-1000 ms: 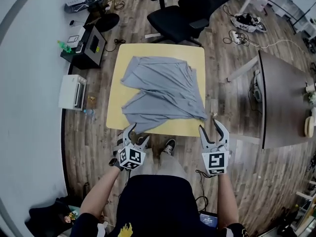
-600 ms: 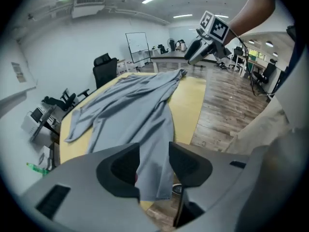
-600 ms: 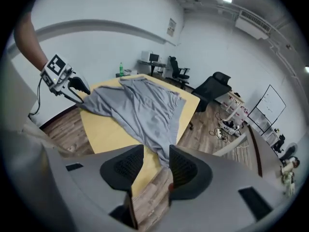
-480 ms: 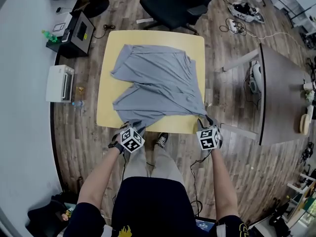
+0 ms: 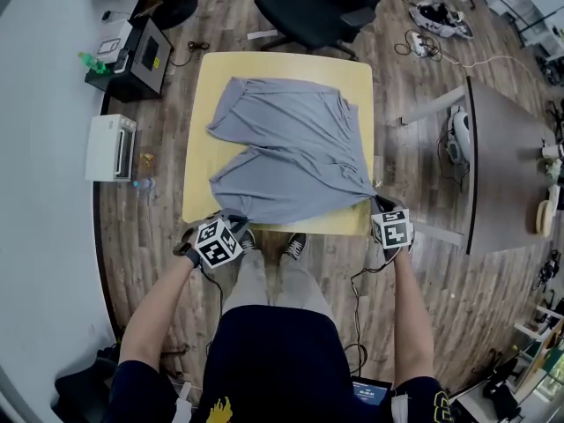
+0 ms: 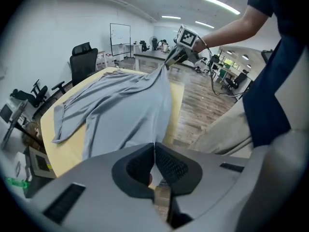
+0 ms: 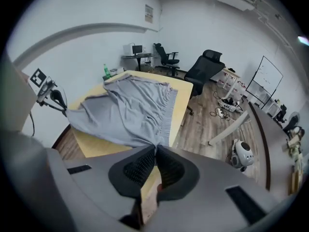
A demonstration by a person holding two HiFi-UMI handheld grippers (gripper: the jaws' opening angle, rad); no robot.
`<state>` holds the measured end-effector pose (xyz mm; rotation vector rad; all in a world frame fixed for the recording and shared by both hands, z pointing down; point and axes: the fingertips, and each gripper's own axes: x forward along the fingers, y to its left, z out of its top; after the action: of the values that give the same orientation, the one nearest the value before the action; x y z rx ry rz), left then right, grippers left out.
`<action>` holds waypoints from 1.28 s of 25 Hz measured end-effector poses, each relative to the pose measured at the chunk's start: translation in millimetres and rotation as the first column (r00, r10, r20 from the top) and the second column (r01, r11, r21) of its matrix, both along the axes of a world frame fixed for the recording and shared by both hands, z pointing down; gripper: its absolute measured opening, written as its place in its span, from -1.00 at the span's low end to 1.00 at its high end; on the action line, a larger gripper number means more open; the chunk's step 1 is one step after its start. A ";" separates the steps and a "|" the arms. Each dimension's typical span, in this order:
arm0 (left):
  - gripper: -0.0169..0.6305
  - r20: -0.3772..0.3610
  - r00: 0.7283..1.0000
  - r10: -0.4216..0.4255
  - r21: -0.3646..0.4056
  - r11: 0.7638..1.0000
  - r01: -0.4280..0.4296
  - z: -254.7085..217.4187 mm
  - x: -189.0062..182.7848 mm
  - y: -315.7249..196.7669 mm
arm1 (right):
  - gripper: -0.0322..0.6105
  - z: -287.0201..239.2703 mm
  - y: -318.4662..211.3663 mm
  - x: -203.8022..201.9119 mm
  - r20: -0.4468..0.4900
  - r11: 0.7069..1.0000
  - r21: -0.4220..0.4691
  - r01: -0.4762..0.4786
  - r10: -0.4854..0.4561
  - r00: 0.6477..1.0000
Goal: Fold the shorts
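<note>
two claws just closed: left claw (image 6: 154, 148) and right claw (image 7: 155, 152) each pinch one corner of one shorts (image 5: 291, 148).

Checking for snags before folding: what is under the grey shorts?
Only the yellow table shows around the shorts, which are spread on it. Anything beneath the cloth itself is covered and cannot be seen.

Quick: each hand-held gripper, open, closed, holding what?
Left hand-held gripper: closed on a shorts corner.
Right hand-held gripper: jaws have just been closing, now gripping another shorts corner.
</note>
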<state>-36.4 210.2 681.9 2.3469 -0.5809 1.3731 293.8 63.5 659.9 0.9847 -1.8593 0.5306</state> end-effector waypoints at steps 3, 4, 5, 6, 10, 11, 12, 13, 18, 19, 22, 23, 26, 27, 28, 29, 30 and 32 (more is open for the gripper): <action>-0.88 -0.061 0.998 0.012 -0.038 0.999 -0.014 -22.5 -22.6 9.9 | -0.80 -24.7 5.8 -8.8 0.087 0.997 -0.070 -0.032 0.038 0.995; -0.88 -0.074 0.997 0.012 -0.047 0.999 -0.015 -25.2 -27.5 13.8 | -0.80 -27.3 10.1 -11.5 0.110 0.995 -0.093 -0.042 0.052 0.993; -0.88 -0.081 0.997 0.010 -0.057 0.998 -0.015 -25.2 -30.9 18.0 | -0.80 -25.8 15.2 -13.0 0.121 0.993 -0.112 -0.047 0.061 0.991; -0.88 -0.083 0.997 0.009 -0.067 0.998 -0.014 -23.1 -32.6 22.7 | -0.80 -20.6 21.6 -12.8 0.118 0.991 -0.126 -0.047 0.062 0.991; -0.88 -0.077 0.997 0.009 -0.122 0.992 -0.018 -5.3 -32.5 43.5 | -0.80 16.8 54.8 -4.2 0.032 0.986 -0.167 -0.013 0.018 0.999; -0.88 -0.078 0.997 0.009 -0.134 0.991 -0.019 -2.2 -33.9 47.6 | -0.80 25.4 62.9 -3.0 0.006 0.986 -0.168 0.003 -0.002 1.000; -0.88 -0.081 0.997 0.008 -0.143 0.989 -0.019 -0.8 -35.9 51.3 | -0.80 31.5 70.5 -2.9 -0.017 0.987 -0.161 0.019 -0.022 1.000; -0.88 -0.086 0.996 0.004 -0.148 0.989 -0.017 -1.2 -38.4 54.2 | -0.80 34.7 77.3 -4.2 -0.036 0.988 -0.148 0.033 -0.039 0.999; -0.88 -0.109 0.993 -0.042 -0.148 0.989 0.026 -10.1 -51.5 61.0 | -0.58 43.6 110.5 -16.0 -0.134 0.984 -0.076 0.159 -0.168 0.977; -0.88 -0.109 0.993 -0.045 -0.149 0.988 0.029 -11.4 -52.6 62.5 | -0.55 47.8 118.0 -16.1 -0.149 0.979 -0.084 0.186 -0.197 0.969; -0.88 -0.110 0.993 -0.035 -0.140 0.990 0.020 -15.4 -52.0 63.1 | -0.50 56.9 130.4 -11.9 -0.187 0.968 -0.099 0.232 -0.247 0.951; -0.88 -0.115 0.993 -0.031 -0.137 0.990 0.015 -16.3 -51.5 62.2 | -0.49 57.8 130.8 -12.3 -0.209 0.961 -0.089 0.260 -0.273 0.939; -0.88 -0.112 0.993 -0.032 -0.146 0.989 0.015 -15.4 -55.8 66.5 | -0.46 57.9 128.0 -25.7 -0.293 0.915 -0.028 0.403 -0.393 0.871; -0.88 -0.110 0.993 -0.033 -0.149 0.989 0.017 -15.2 -57.2 68.9 | -0.45 59.1 127.3 -30.4 -0.318 0.895 -0.015 0.446 -0.427 0.846; -0.88 -0.109 0.993 -0.034 -0.150 0.989 0.018 -15.4 -57.9 70.3 | -0.39 61.3 126.1 -33.7 -0.340 0.878 -0.006 0.479 -0.452 0.825; -0.88 -0.111 0.993 -0.035 -0.149 0.989 0.019 -16.0 -58.1 70.7 | -0.34 63.7 123.3 -35.7 -0.359 0.867 0.002 0.499 -0.465 0.809; -0.88 -0.113 0.993 -0.036 -0.146 0.989 0.020 -17.0 -58.1 70.0 | -0.38 65.1 118.3 -36.8 -0.374 0.862 0.013 0.506 -0.465 0.802; -0.88 -0.117 0.992 -0.040 -0.139 0.990 0.024 -20.1 -58.0 67.2 | -0.69 63.8 106.1 -37.6 -0.393 0.868 0.034 0.495 -0.444 0.805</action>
<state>-94.4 277.4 661.8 2.2805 -0.4717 1.2085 256.2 169.6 723.6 0.6118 -1.7146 -0.0882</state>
